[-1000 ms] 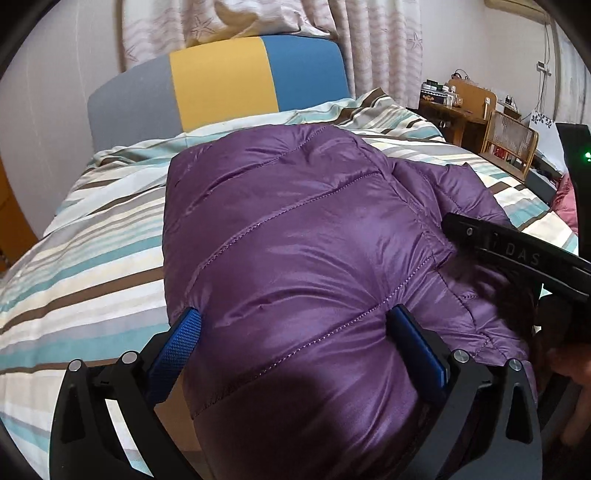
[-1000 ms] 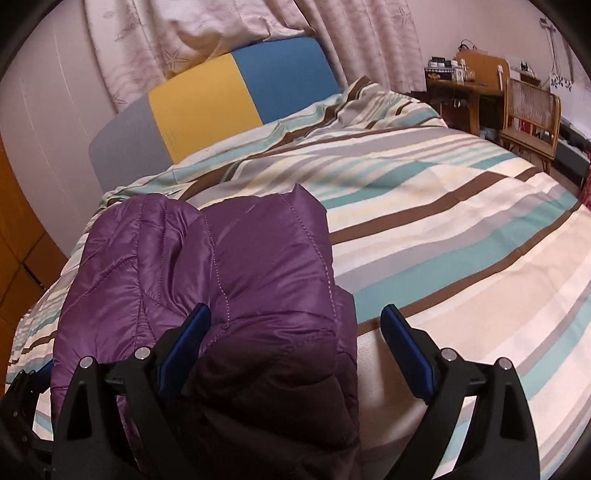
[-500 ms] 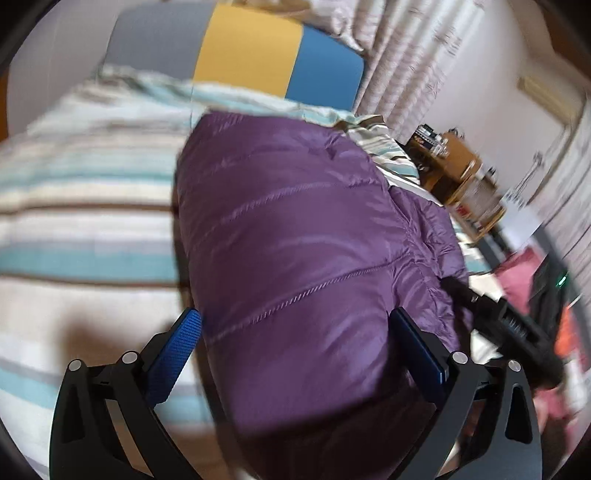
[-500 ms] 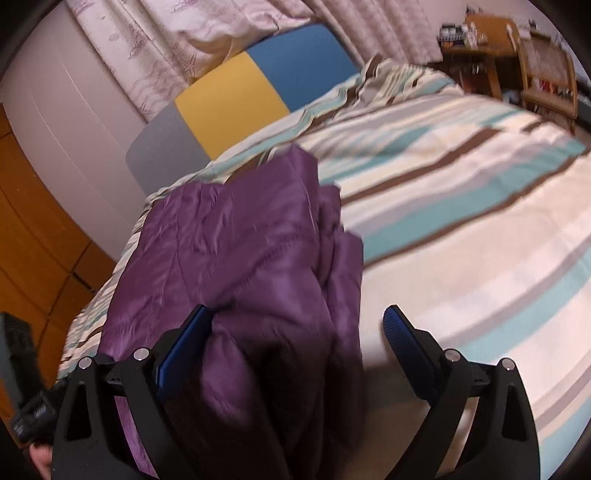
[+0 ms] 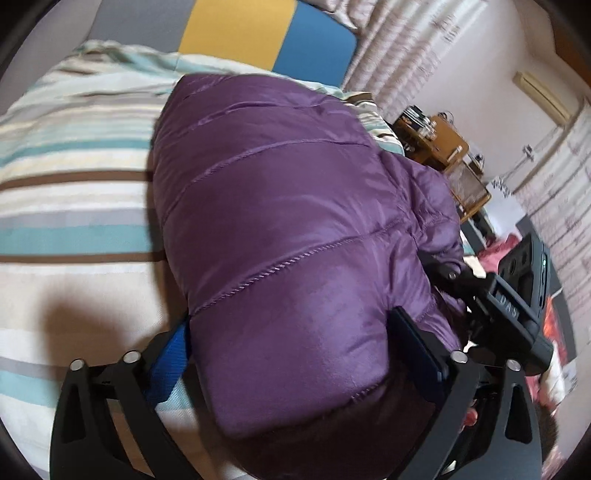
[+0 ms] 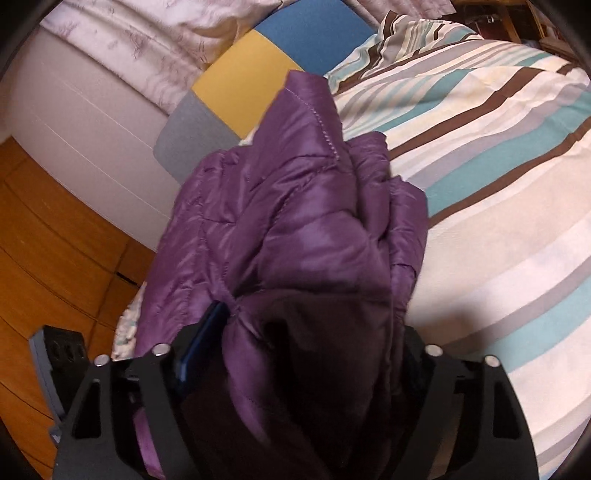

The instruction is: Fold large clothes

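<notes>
A folded purple quilted down jacket (image 5: 280,229) lies bunched on the striped bed. My left gripper (image 5: 291,347) has its blue-padded jaws on either side of the jacket's near end and grips the thick bundle. My right gripper (image 6: 295,347) is closed around the jacket's other end (image 6: 295,229), its fingertips buried in the fabric. The right gripper's black body also shows in the left wrist view (image 5: 506,306), at the jacket's right edge. The jacket looks raised and tilted between the two grippers.
The bed has a striped cover (image 5: 74,206) (image 6: 498,177) and a grey, yellow and blue headboard (image 5: 258,33). Curtains hang behind it. A wooden desk and chair (image 5: 443,147) stand at the far right. A wooden floor (image 6: 55,258) lies beside the bed.
Both grippers have closed in on the jacket ends and lifted and turned it; both views have tilted. The jacket is more bunched than a second ago.
</notes>
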`<action>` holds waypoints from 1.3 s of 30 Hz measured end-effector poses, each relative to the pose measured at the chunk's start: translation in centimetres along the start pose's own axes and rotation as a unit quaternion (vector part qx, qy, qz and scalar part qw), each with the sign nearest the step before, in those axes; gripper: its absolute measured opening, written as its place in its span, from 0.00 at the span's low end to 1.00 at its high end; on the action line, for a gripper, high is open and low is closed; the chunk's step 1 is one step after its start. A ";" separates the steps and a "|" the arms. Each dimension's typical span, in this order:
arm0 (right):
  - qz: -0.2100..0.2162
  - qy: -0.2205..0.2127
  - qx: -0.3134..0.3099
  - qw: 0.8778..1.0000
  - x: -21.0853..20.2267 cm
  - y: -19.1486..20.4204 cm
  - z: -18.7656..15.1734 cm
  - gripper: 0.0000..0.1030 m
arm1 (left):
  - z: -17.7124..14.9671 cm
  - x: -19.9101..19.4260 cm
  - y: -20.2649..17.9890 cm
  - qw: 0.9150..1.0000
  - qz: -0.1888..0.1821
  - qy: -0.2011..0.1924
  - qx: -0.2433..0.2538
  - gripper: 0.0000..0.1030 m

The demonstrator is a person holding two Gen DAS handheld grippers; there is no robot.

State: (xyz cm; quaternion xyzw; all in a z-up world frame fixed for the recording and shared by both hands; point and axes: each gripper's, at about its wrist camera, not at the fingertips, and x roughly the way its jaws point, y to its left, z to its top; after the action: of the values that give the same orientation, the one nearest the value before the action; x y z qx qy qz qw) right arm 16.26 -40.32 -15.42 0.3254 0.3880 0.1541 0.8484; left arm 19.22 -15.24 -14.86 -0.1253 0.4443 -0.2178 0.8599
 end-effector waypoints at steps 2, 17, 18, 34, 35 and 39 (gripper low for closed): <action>0.003 -0.006 -0.005 1.000 -0.1 0.2 -0.1 0.69 | 0.1 -0.5 -0.9 1.000 0.005 -0.010 0.021 0.83; 0.069 -0.016 -0.048 0.996 1.4 6.2 -1.5 0.68 | 0.0 -7.1 -1.0 0.990 0.043 -0.108 0.077 0.68; 0.072 -0.015 -0.053 0.996 1.8 6.7 -1.5 0.68 | -0.1 -7.7 -0.3 0.990 0.048 -0.115 0.072 0.68; 0.094 0.063 -0.172 0.978 13.4 18.2 -3.9 0.68 | -1.8 -14.1 10.6 0.975 0.137 -0.171 -0.024 0.68; 0.088 0.070 -0.183 0.977 14.5 18.5 -4.4 0.68 | -2.1 -13.9 11.3 0.975 0.145 -0.166 -0.028 0.68; 0.061 0.070 -0.213 0.973 16.4 18.5 -5.4 0.79 | -3.6 -13.1 13.3 0.975 0.153 -0.154 -0.037 0.77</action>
State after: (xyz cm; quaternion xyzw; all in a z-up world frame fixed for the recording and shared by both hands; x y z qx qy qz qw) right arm 22.67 -15.88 -14.80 0.1486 0.3844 0.3068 0.8579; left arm 13.15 2.64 -13.06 -0.1197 0.3278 -0.0452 0.9360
